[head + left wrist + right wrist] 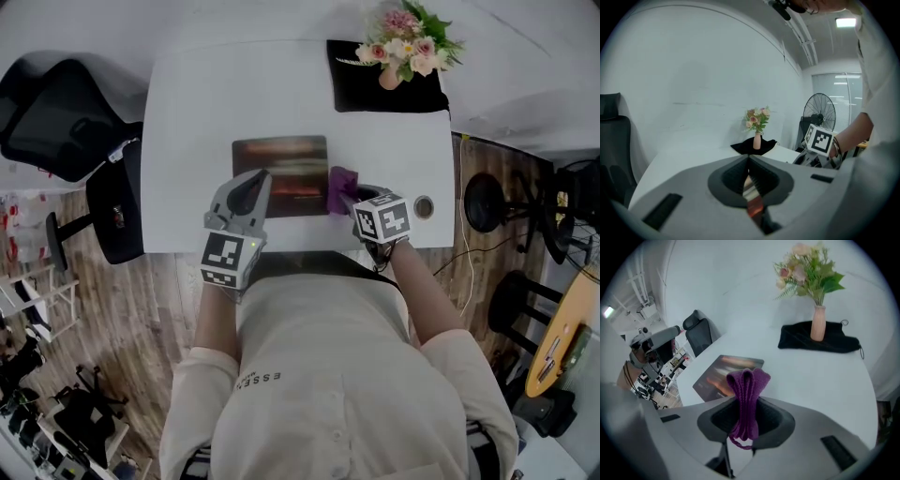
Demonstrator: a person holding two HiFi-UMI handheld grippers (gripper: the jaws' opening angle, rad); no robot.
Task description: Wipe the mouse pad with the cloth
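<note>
Right gripper has its jaws closed on the purple cloth, which is pinched in a bunched fold; the upper loops stand up past the jaw tips and a short end hangs below them. Gripper and cloth sit at the right edge of the mouse pad, with the cloth just at or over that edge; whether it presses on the pad is hard to tell. The pad lies flat in the middle of the white table, nearer its near edge than its far one.

Left gripper is over the near left part of the pad, its jaws drawn together with the tips meeting and a thin strip of the pad's reddish surface showing through the slit behind them. Nothing is held there.

At the far right corner of the table a dark mat carries a pink vase of flowers, well apart from both grippers
</note>
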